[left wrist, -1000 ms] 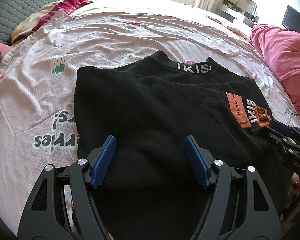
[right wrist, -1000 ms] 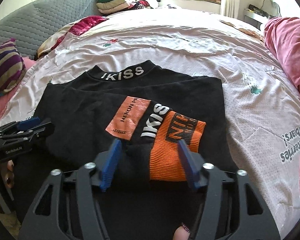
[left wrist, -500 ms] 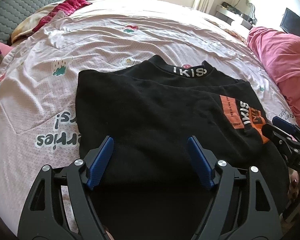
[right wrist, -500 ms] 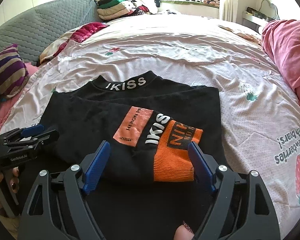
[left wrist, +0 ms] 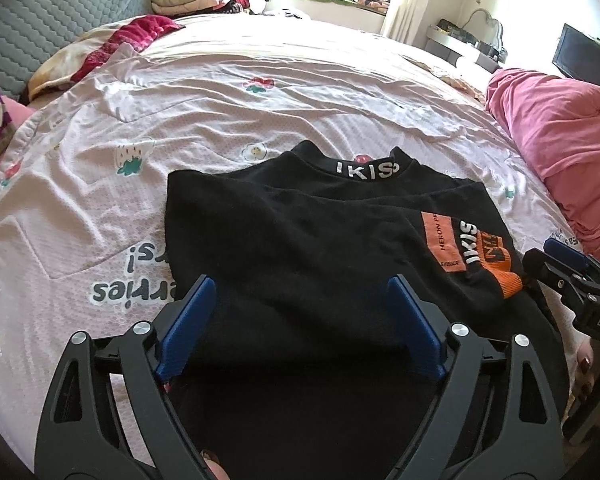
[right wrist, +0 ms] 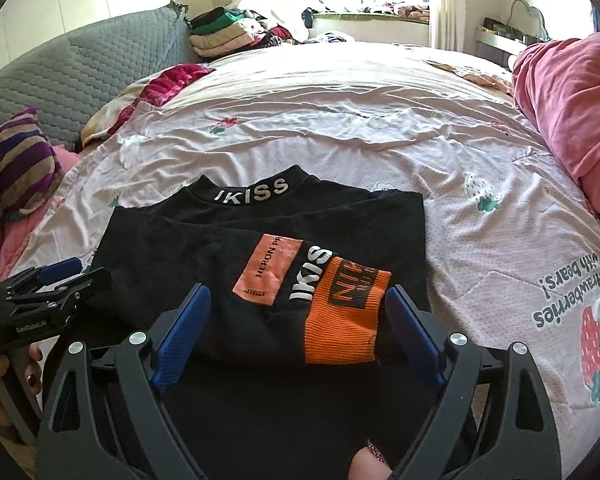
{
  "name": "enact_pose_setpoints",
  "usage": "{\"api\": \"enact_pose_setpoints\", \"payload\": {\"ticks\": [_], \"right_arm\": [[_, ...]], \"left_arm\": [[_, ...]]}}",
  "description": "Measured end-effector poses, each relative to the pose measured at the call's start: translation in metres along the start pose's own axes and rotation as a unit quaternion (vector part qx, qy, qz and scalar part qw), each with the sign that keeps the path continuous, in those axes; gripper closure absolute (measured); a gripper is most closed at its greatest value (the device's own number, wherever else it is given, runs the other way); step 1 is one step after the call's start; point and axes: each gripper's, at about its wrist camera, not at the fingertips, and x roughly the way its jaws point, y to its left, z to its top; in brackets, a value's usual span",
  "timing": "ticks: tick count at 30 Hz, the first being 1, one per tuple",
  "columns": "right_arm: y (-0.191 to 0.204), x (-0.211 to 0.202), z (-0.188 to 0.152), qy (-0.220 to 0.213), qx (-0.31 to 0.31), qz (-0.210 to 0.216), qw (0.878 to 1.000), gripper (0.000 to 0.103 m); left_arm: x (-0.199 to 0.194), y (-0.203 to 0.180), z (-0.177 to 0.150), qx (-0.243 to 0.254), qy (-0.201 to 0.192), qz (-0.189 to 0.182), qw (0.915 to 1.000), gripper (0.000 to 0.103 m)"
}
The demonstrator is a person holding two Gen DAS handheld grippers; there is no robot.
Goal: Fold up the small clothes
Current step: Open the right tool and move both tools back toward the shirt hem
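Left wrist view shows the left gripper (left wrist: pixel 300 320) with its blue pads spread wide and nothing pinched between them; its jaws have just been opening, and the black top (left wrist: pixel 300 248) lies slack beneath and ahead of them, not drawn up into either pad. Right wrist view gives the same reading for the right gripper (right wrist: pixel 296 328): its jaws have also just been opening, the pads stand clear on both sides of the orange cuff (right wrist: pixel 344 320), and the cuff rests flat on the body of the garment, apparently laid there as a sleeve folded inward. Both tools hang side by side over the near hem of the top, the left one toward its plain black side, the right one over the sleeve end with the orange label. The collar with its white lettering points away from both grippers, far end of the garment, on the pink bedsheet (left wrist: pixel 260 100). Judging by the loose pads and the settled cloth, a fold looks just released; the top is narrowed but seemingly not yet folded lengthwise.
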Motion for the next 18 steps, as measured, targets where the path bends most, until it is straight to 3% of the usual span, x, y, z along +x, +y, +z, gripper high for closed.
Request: {"api": "enact_pose_setpoints", "payload": {"ticks": [9, 18], "right_arm": [[0.0, -0.01, -0.001, -0.01, 0.002, 0.001, 1.0, 0.013], [0.0, -0.032, -0.002, -0.041, 0.004, 0.02, 0.999, 0.009]], "left_arm": [[-0.017, -0.005, 0.003, 0.007, -0.022, 0.005, 0.9997, 0.01], [-0.028, -0.008, -0.001, 0.004, -0.033, 0.01, 0.9994, 0.01]]}}
